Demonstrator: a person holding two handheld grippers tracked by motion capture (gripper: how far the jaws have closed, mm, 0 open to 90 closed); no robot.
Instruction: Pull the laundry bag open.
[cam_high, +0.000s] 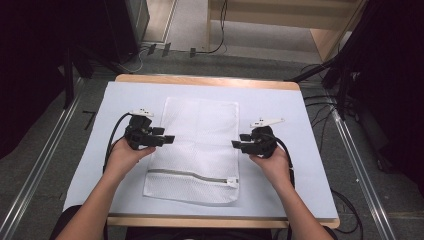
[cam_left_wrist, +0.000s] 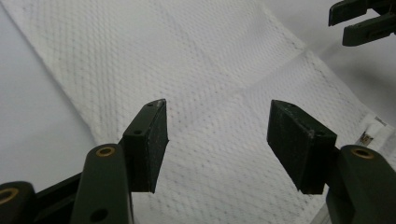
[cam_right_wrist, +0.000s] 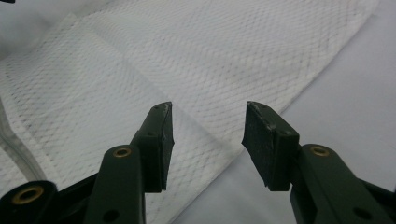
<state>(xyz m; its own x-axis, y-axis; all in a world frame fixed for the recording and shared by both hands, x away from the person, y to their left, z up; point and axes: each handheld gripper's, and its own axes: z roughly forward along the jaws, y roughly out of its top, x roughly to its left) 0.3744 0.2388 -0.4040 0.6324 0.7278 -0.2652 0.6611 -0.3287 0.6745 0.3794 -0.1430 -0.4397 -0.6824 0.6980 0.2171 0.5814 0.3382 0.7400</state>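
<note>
Left jaws: parted wide, nothing between the pads, poised over the mesh near the bag's left edge.
Right jaws: parted too, empty, straddling the bag's right edge, one pad over mesh, the other over bare cover.
Left gripper (cam_high: 170, 139): black, pointing right toward the bag, cable looping off to the left.
Right gripper (cam_high: 236, 144): black, pointing left, facing its partner across the bag.
Mesh laundry bag (cam_high: 200, 145): lying flat at the middle of the table, long side running near to far; white netted weave, rectangular, grey zipper (cam_high: 192, 175) across the near end (white pull tab at its right end).
Table (cam_high: 280, 100): pale blue cover, smooth and matte, light wooden rim showing at far and near edges.
Room: grey carpeted floor, metal rails on both sides, cables trailing at far left and right, wooden furniture beyond the far edge.
Hands: left hand (cam_high: 125, 156) and right hand (cam_high: 272, 162) wrapped around the gripper bodies, bare forearms coming in from the near edge, angled inward.
</note>
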